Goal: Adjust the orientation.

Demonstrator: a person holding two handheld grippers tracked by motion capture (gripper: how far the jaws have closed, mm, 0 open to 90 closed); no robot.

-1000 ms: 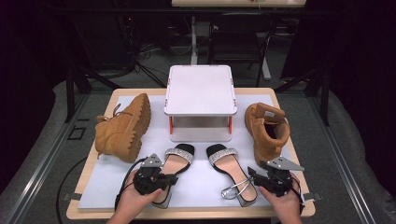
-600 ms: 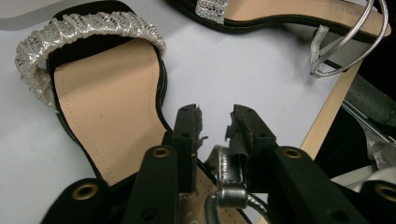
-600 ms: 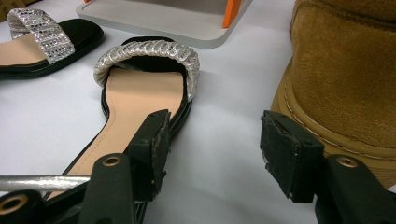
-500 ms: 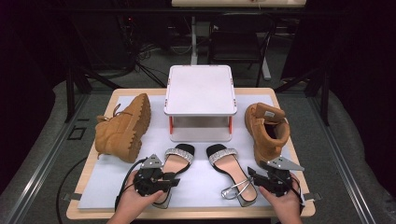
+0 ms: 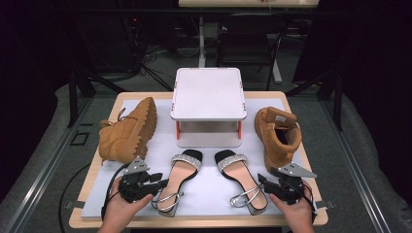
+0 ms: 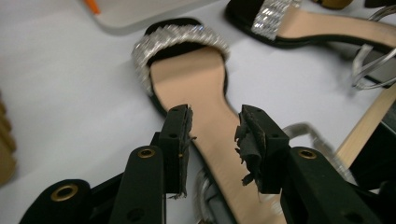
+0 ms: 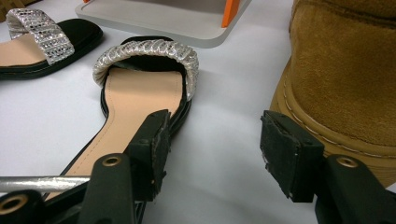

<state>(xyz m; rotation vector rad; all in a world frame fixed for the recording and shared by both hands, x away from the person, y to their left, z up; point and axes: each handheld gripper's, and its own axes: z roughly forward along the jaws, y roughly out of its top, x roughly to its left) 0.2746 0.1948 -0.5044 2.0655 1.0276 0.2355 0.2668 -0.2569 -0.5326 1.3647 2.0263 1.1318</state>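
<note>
From my station, the work surface reads as a light wooden table [image 5: 299, 104] with a white mat [image 5: 214, 187] covering most of its top. It stands on grey flooring [image 5: 369, 165]. Behind it I see a dark, unlit area holding black metal stand legs [image 5: 80, 85], a dark chair [image 5: 243, 46], and loose cables [image 5: 150, 53] on the floor. A pale tabletop edge [image 5: 248, 3] crosses the upper border. Lighting falls evenly on the table alone.
</note>
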